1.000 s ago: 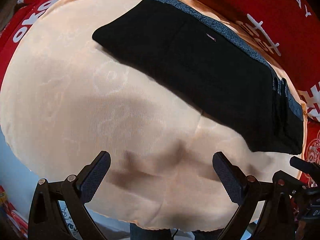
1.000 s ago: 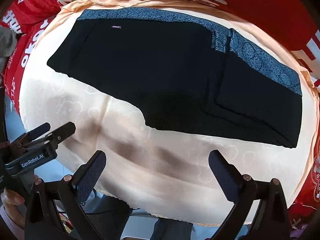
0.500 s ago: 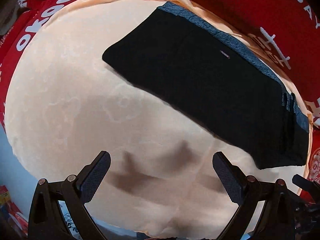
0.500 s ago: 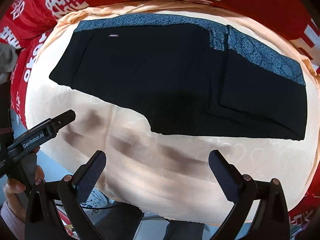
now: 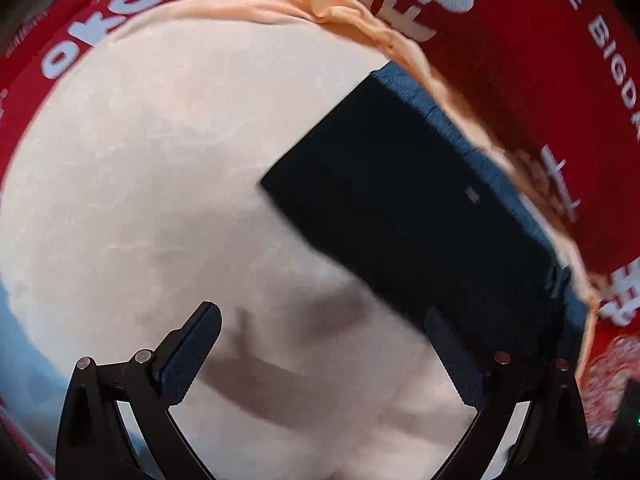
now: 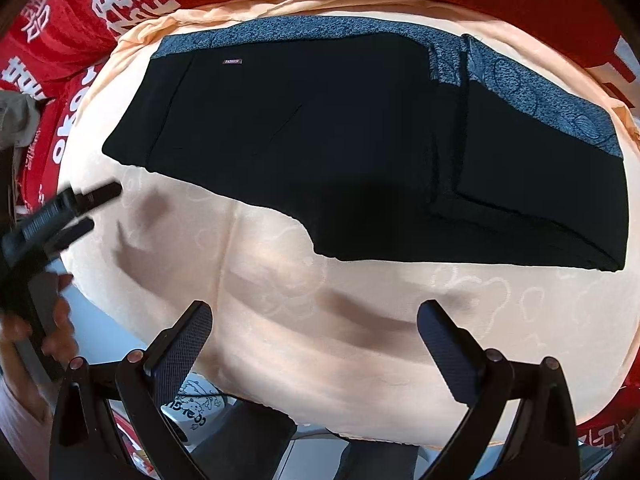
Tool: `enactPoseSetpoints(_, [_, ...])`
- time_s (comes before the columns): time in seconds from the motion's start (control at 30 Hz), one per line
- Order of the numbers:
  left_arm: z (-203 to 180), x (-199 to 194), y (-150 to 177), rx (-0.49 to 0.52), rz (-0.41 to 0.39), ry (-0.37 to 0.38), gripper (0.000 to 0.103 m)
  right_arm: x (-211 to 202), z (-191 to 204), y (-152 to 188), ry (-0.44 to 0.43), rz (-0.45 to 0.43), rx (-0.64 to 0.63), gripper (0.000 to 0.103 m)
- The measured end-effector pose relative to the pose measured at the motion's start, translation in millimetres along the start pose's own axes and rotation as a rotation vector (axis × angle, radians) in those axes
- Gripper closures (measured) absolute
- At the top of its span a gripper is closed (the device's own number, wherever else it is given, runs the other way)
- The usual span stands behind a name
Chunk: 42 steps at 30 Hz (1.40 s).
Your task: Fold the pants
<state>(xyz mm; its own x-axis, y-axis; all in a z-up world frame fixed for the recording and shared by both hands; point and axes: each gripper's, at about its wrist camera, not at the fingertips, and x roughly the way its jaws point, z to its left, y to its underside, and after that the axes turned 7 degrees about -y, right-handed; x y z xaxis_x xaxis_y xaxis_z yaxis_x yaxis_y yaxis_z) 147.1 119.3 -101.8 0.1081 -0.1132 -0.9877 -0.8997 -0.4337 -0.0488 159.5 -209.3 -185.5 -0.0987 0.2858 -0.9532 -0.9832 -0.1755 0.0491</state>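
Observation:
Black pants (image 6: 340, 152) with a blue-grey patterned waistband lie flat on a peach cloth (image 6: 360, 320), with one end folded over at the right. In the left wrist view the pants (image 5: 400, 208) sit at the right. My left gripper (image 5: 324, 356) is open and empty above the bare cloth, left of the pants. It also shows in the right wrist view (image 6: 84, 208), at the left edge. My right gripper (image 6: 316, 344) is open and empty, short of the pants' near edge.
A red cloth with white lettering (image 6: 120, 4) surrounds the peach cloth on the far side and the sides. The cloth's near edge drops off to the floor, where a white printed object (image 6: 192, 408) lies.
My left gripper has swung left, so the pants have slid to the right in its view. The right gripper has drawn slightly nearer the pants. Both stay open.

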Motion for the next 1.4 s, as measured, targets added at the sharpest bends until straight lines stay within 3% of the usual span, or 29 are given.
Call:
enactPoseSetpoints(0.17, [-1,7,-10,-0.092,-0.021,0.234,0.001,4,2,2,-0.042,0.002,-0.003,0.001])
enactPoseSetpoints(0.3, [-13,25,-18,-0.127,-0.013,0.345,0.001,6,4,4,-0.096,-0.015,-0.029,0.001])
enactPoseSetpoints(0.4, [-13,39,-23,-0.160,0.006,0.398,0.001,9,6,5,-0.122,-0.020,-0.043,0.003])
enactPoseSetpoints(0.53, [-3,50,-22,-0.202,0.011,0.475,0.001,16,6,5,-0.156,-0.013,-0.038,0.013])
enactPoseSetpoints(0.7, [-8,52,-29,-0.221,0.003,0.526,0.001,21,6,5,-0.191,-0.011,-0.035,0.013])
enactPoseSetpoints(0.83, [-12,33,-36,-0.193,-0.064,0.660,0.001,18,10,8,-0.197,-0.021,-0.038,0.013])
enactPoseSetpoints(0.87, [-16,36,-39,-0.180,-0.064,0.655,0.001,17,10,8,-0.202,-0.024,-0.039,0.013])
enactPoseSetpoints(0.97, [-20,59,-49,-0.199,-0.006,0.531,0.001,16,10,8,-0.199,-0.027,-0.043,0.013])
enactPoseSetpoints(1.03, [-23,61,-52,-0.222,-0.010,0.506,0.001,16,9,9,-0.193,-0.032,-0.042,0.013])
enactPoseSetpoints(1.1, [-36,56,-52,-0.188,-0.019,0.394,0.011,11,9,6,-0.186,-0.046,-0.043,0.013])
enactPoseSetpoints(1.17, [-47,49,-50,-0.133,-0.043,0.258,0.039,0,7,-3,-0.181,-0.076,-0.049,0.013])
enactPoseSetpoints(1.23, [-65,42,-48,-0.020,-0.088,0.114,0.062,-11,4,-13,-0.175,-0.108,-0.052,0.013])
enactPoseSetpoints(1.33, [-95,31,-37,0.159,-0.184,-0.017,0.065,-36,0,-36,-0.179,-0.175,-0.040,0.013])
enactPoseSetpoints(1.4, [-126,23,-19,0.354,-0.296,-0.159,0.066,-49,-3,-52,-0.204,-0.201,-0.021,0.013])
